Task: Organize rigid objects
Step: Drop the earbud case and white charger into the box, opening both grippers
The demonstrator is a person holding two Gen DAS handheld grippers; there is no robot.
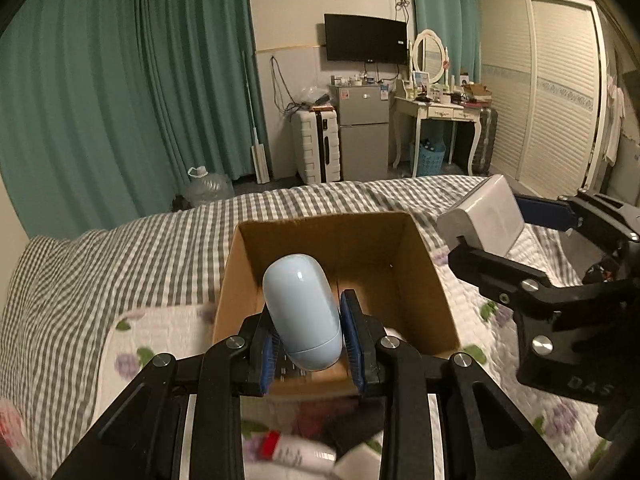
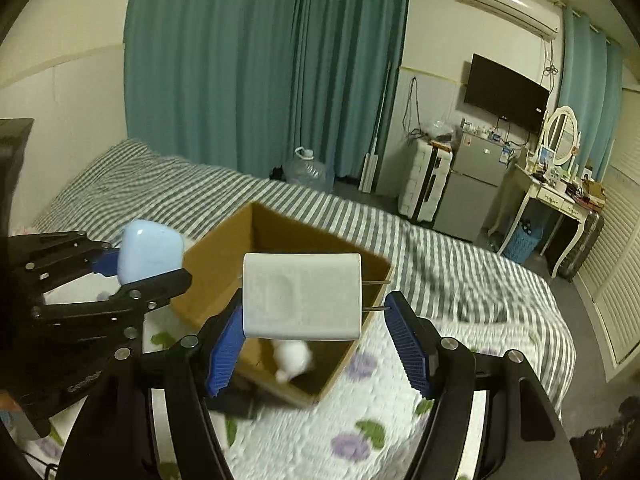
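Note:
An open cardboard box (image 1: pixel 436 292) stands on the bed; it also shows in the right wrist view (image 2: pixel 216 264). My left gripper (image 1: pixel 314 344) is shut on a light blue oval case (image 1: pixel 302 312) and holds it over the box's near edge; the case also shows in the right wrist view (image 2: pixel 150 250). My right gripper (image 2: pixel 316 340) holds a white charger block (image 2: pixel 302 296) with two metal prongs above the box. Its left pad touches the block; the right pad stands apart from it. The block also shows in the left wrist view (image 1: pixel 484 212). A small white object (image 2: pixel 292 356) lies in the box.
The bed has a grey checked sheet (image 1: pixel 120 256) and a white floral quilt (image 2: pixel 360 432). Blurred items, one red and white (image 1: pixel 288 448), lie below my left gripper. Curtains, a water jug, a fridge, a suitcase and a dressing table stand beyond the bed.

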